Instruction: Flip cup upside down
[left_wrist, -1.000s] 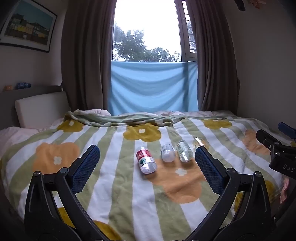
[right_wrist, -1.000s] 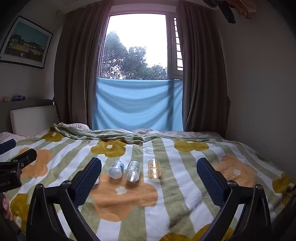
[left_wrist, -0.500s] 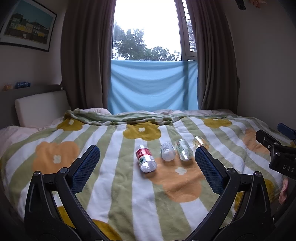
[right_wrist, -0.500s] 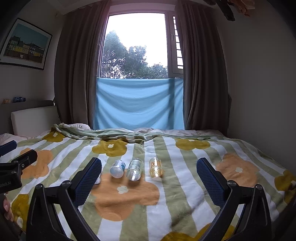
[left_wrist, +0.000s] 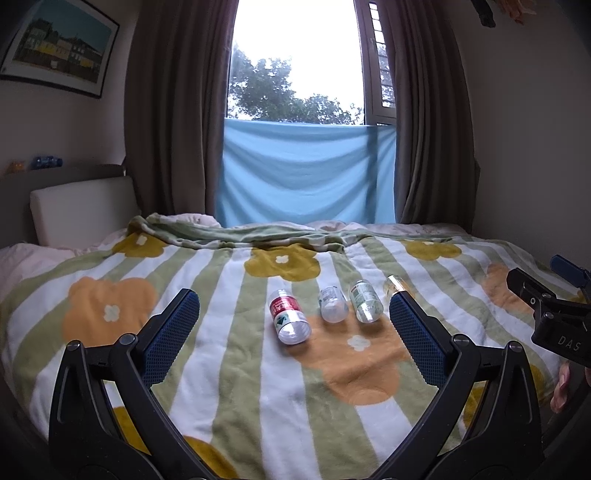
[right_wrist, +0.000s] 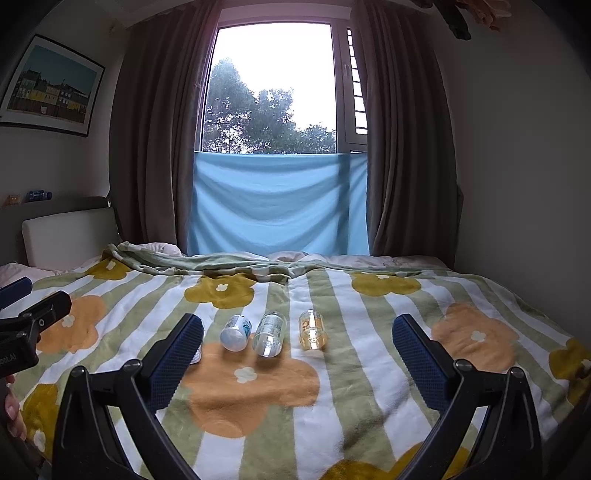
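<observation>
Several small clear cups lie on their sides in a row on the flowered blanket (left_wrist: 229, 369). In the left wrist view they are a red-labelled cup (left_wrist: 289, 316), a blue-labelled cup (left_wrist: 333, 305), a green-labelled cup (left_wrist: 365, 301) and an amber cup (left_wrist: 397, 286), partly hidden behind my finger. The right wrist view shows the blue-labelled cup (right_wrist: 236, 332), the green-labelled cup (right_wrist: 269, 334) and the amber cup (right_wrist: 312, 329); the red-labelled one is mostly hidden behind the left finger. My left gripper (left_wrist: 291, 319) and right gripper (right_wrist: 295, 349) are both open and empty, held short of the cups.
The blanket (right_wrist: 332, 406) covers a bed with a white headboard cushion (left_wrist: 83, 208) at the left. A window with brown curtains and a blue cloth (left_wrist: 306, 171) is behind. A wall is at the right. The right gripper shows in the left wrist view (left_wrist: 554, 314).
Both grippers have drifted slightly; the cups sit a little higher and nearer the centre in view. Nothing was grasped and the cups have not moved.
</observation>
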